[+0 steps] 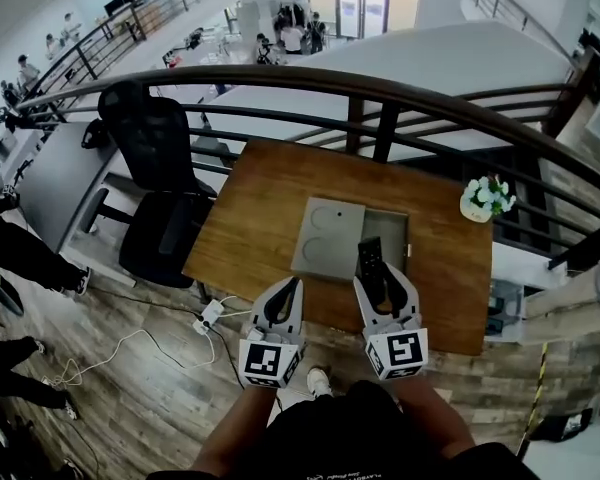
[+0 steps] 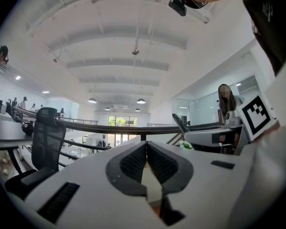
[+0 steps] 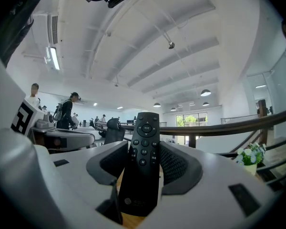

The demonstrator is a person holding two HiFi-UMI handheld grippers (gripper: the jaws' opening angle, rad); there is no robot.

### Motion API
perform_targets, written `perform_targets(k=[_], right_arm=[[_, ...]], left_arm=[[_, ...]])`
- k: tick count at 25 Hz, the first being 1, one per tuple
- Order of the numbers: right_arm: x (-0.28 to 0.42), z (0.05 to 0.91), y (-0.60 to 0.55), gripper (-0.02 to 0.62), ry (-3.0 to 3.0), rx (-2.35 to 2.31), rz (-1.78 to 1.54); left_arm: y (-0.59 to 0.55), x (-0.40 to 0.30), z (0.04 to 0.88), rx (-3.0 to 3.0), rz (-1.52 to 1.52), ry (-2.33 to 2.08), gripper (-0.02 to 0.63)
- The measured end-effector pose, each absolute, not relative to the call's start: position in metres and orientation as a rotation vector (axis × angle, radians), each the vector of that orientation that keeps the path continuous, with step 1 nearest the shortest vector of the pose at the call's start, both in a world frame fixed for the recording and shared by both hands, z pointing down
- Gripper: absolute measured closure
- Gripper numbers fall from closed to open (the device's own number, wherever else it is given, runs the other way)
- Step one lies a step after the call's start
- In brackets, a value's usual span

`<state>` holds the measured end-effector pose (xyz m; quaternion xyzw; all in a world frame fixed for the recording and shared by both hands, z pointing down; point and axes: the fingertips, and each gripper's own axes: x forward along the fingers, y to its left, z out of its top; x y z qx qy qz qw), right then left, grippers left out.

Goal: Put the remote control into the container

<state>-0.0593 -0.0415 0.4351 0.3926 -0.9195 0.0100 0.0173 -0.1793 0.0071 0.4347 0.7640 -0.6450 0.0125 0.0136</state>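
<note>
A black remote control (image 1: 370,259) stands between the jaws of my right gripper (image 1: 383,280), which is shut on it. Its button end sticks out forward over the open right part of a grey container (image 1: 397,230). A flat grey lid (image 1: 328,238) covers the container's left part. In the right gripper view the remote (image 3: 144,166) rises upright between the dark pads (image 3: 174,163) of the right gripper (image 3: 144,151). My left gripper (image 1: 288,290) hovers at the table's near edge, just left of the lid. Its jaws meet at the tips with nothing in them (image 2: 146,146).
The container lies on a wooden table (image 1: 260,203) with a small pot of white flowers (image 1: 487,198) at the far right corner. A black office chair (image 1: 155,168) stands left of the table. A dark railing (image 1: 380,93) runs behind it. A power strip (image 1: 212,314) lies on the floor.
</note>
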Motion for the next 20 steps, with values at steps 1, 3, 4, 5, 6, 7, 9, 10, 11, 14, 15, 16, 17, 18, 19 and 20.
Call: perform_targets(k=[1, 3, 4, 5, 6, 7, 9, 10, 11, 14, 15, 16, 17, 18, 19, 20], right_arm=[[-0.059, 0.437, -0.042, 0.379, -2.846, 1.233, 0.031], [-0.058, 0.44, -0.043, 0.379, -2.829, 1.259, 0.033], [-0.058, 0.44, -0.044, 0.379, -2.823, 1.268, 0.034], [-0.057, 0.441, -0.044, 0.379, -2.817, 1.273, 0.034], [-0.056, 0.441, -0.045, 0.379, -2.811, 1.278, 0.035], [-0.054, 0.442, -0.047, 0.379, -2.807, 1.282, 0.036], [-0.052, 0.442, -0.051, 0.379, -2.803, 1.293, 0.039], [-0.052, 0.442, -0.054, 0.379, -2.803, 1.297, 0.04], [-0.052, 0.441, -0.058, 0.379, -2.805, 1.299, 0.041], [-0.051, 0.441, -0.071, 0.379, -2.81, 1.299, 0.046], [-0.049, 0.442, -0.076, 0.379, -2.809, 1.299, 0.048], [-0.048, 0.443, -0.082, 0.379, -2.807, 1.298, 0.051], [-0.047, 0.444, -0.088, 0.379, -2.805, 1.296, 0.055], [-0.046, 0.446, -0.093, 0.379, -2.805, 1.294, 0.059], [-0.044, 0.448, -0.099, 0.379, -2.804, 1.291, 0.065], [-0.043, 0.451, -0.105, 0.379, -2.803, 1.287, 0.071]], left_arm=[[0.007, -0.179, 0.436, 2.391, 0.043, -1.995, 0.598], [0.005, -0.18, 0.438, 2.405, 0.05, -1.974, 0.598], [0.004, -0.181, 0.439, 2.409, 0.053, -1.968, 0.598], [0.003, -0.181, 0.439, 2.412, 0.054, -1.963, 0.598], [0.002, -0.18, 0.439, 2.415, 0.054, -1.959, 0.598], [0.001, -0.179, 0.438, 2.419, 0.054, -1.953, 0.598], [-0.002, -0.177, 0.44, 2.428, 0.057, -1.941, 0.598], [-0.005, -0.177, 0.441, 2.432, 0.061, -1.937, 0.598], [-0.009, -0.176, 0.441, 2.435, 0.063, -1.934, 0.598], [-0.022, -0.174, 0.441, 2.44, 0.075, -1.936, 0.598], [-0.028, -0.172, 0.441, 2.439, 0.076, -1.937, 0.598], [-0.034, -0.171, 0.442, 2.437, 0.078, -1.938, 0.598], [-0.04, -0.17, 0.443, 2.436, 0.083, -1.938, 0.598], [-0.046, -0.169, 0.443, 2.434, 0.089, -1.938, 0.598], [-0.052, -0.167, 0.443, 2.431, 0.094, -1.938, 0.598], [-0.058, -0.165, 0.443, 2.428, 0.095, -1.939, 0.598]])
